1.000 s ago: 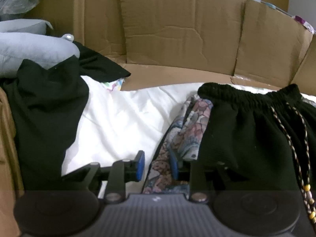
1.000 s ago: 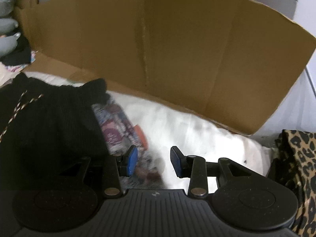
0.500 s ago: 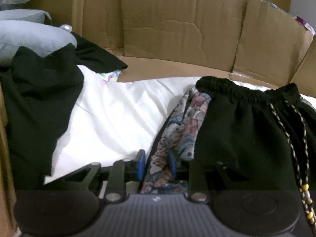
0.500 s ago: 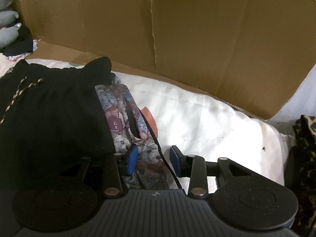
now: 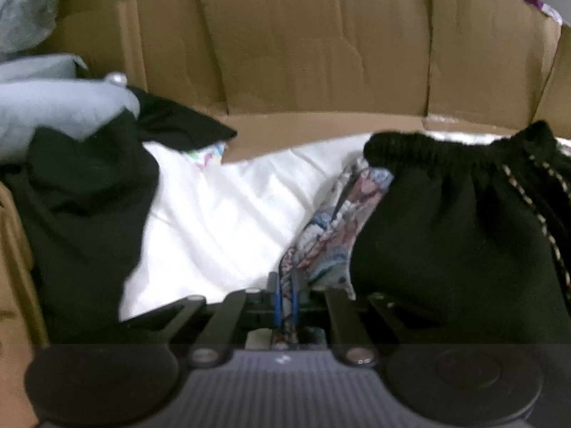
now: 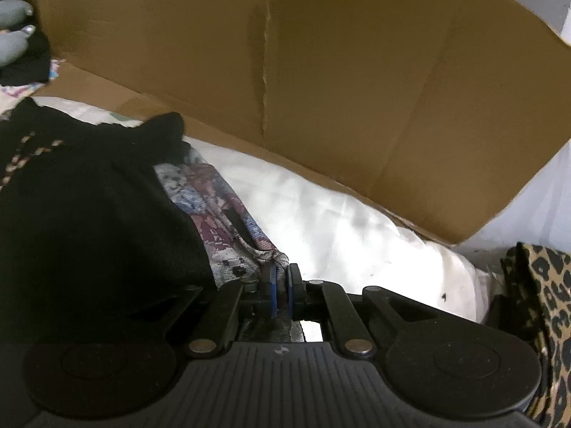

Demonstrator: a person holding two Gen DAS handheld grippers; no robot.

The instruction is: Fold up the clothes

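At the far left a grey cushion (image 5: 53,107) sat against the cardboard wall (image 5: 303,46), with a heap of dark clothing (image 5: 82,214) slumped beneath it, seemingly pushed aside so the white sheet (image 5: 221,221) stayed open as a working surface. Right of that bare stretch, the left gripper (image 5: 285,294) was clamped on the near left edge of a patterned garment (image 5: 339,228), its blue pads pressed together with only a thin layer of cloth between them. The patterned garment ran away from that grip toward the far side, mostly hidden under black drawstring shorts (image 5: 464,232), whose gathered waistband lay along the far edge and whose braided cord (image 5: 546,228) trailed down the front. On the other side of the shorts, the right gripper (image 6: 280,294) had its pads pinched on the near right edge of the same patterned cloth (image 6: 228,235). With one tool holding each side, I judged the two edges were taken together so the piece could be moved or drawn out evenly from beneath the shorts (image 6: 89,221), though whether it was being laid out or folded over I could not tell. Farther right the sheet (image 6: 349,242) lay bare, and a leopard-print item (image 6: 546,303) sat at the right edge, well apart.
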